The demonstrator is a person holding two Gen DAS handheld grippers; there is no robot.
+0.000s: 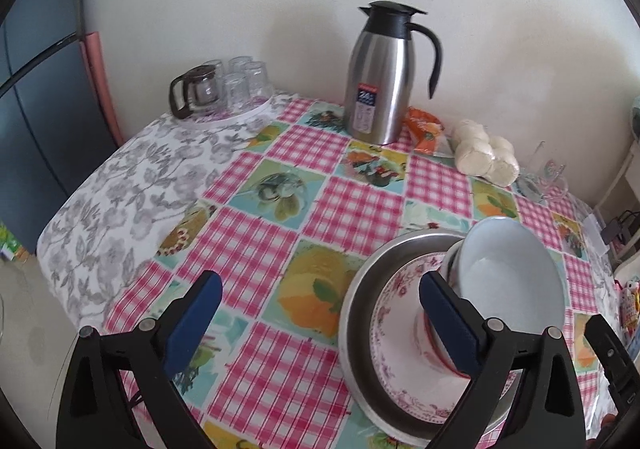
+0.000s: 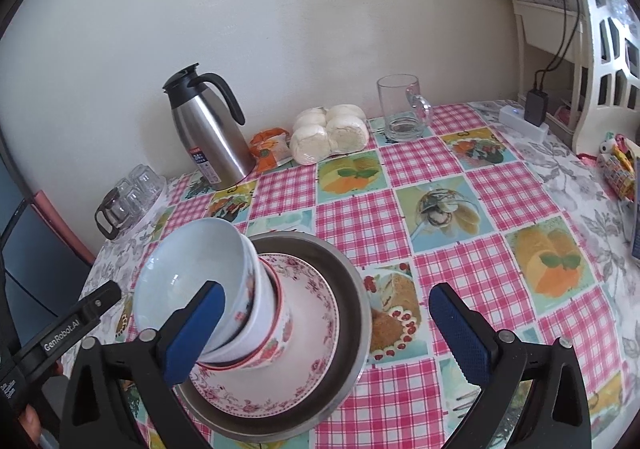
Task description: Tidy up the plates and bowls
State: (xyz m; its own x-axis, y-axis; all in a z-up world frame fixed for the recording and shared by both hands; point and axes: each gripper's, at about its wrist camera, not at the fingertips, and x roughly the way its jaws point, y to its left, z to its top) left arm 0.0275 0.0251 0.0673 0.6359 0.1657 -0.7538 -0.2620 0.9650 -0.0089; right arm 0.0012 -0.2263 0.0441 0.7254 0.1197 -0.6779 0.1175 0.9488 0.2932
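Here the right gripper point(image 2: 326, 325) stands spread wide with nothing between its pads; the left gripper point(image 1: 320, 321) is likewise spread and empty. Just beside them the bowls point(image 2: 208, 289) sit nested on a floral plate point(image 2: 316, 325) inside a metal pan point(image 2: 352, 273), so stacking looks largely done, though the top bowl tilts. The table point(image 2: 500, 189) offers open cloth around; flask point(image 2: 208, 129) and buns point(image 2: 328, 137) stand well apart.

One metal tray point(image 2: 352, 277), one floral plate point(image 2: 320, 313) and a stack of bowls point(image 2: 240, 289), seemingly three, though the nesting hides the rims. One steel carafe point(image 2: 212, 129), one glass mug point(image 2: 400, 109), one glass teapot point(image 1: 196, 89), four upturned tumblers point(image 1: 244, 81), one bag of buns point(image 2: 328, 133), one orange packet point(image 2: 268, 149).
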